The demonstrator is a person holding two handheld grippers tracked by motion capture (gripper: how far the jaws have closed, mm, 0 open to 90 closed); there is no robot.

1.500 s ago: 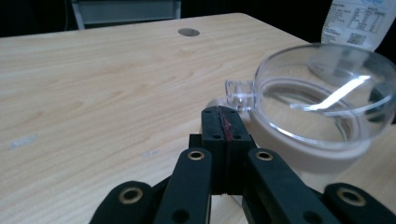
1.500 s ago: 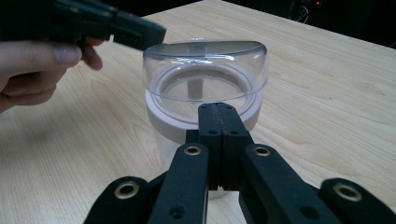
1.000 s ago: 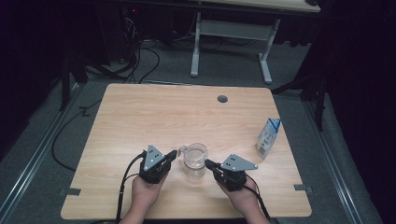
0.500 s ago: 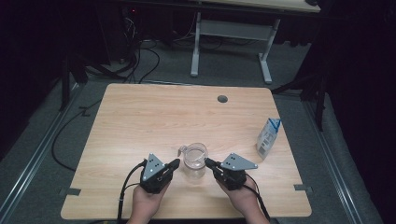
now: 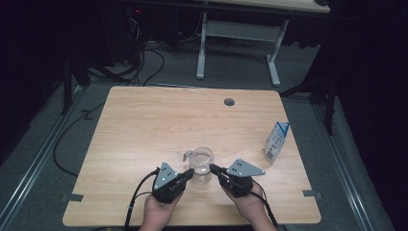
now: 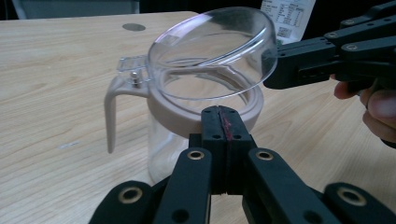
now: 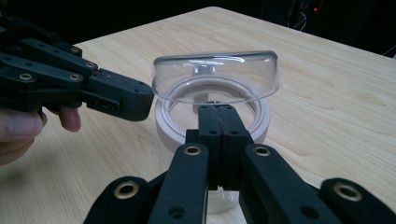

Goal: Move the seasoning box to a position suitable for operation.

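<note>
While both grippers are closed on nothing, the left gripper (image 5: pixel 188 174) and right gripper (image 5: pixel 215 170) flank the clear jug (image 5: pixel 200 165) at the table (image 5: pixel 144 125) front edge. Light, rigid, slippery plastic is judged; the handle (image 6: pixel 112 109) is recommended, its hinged lid (image 6: pixel 212 51) half-raised.

Carton (image 6: pixel 286 15) carries fine print — too small to read; no other legible text.

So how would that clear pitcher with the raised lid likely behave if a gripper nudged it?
The pitcher looks empty, so it is probably light and would slide or tip easily. Its clear wall seems rigid and smooth, likely slippery. The hinged lid stands tilted open and may flap shut.
</note>
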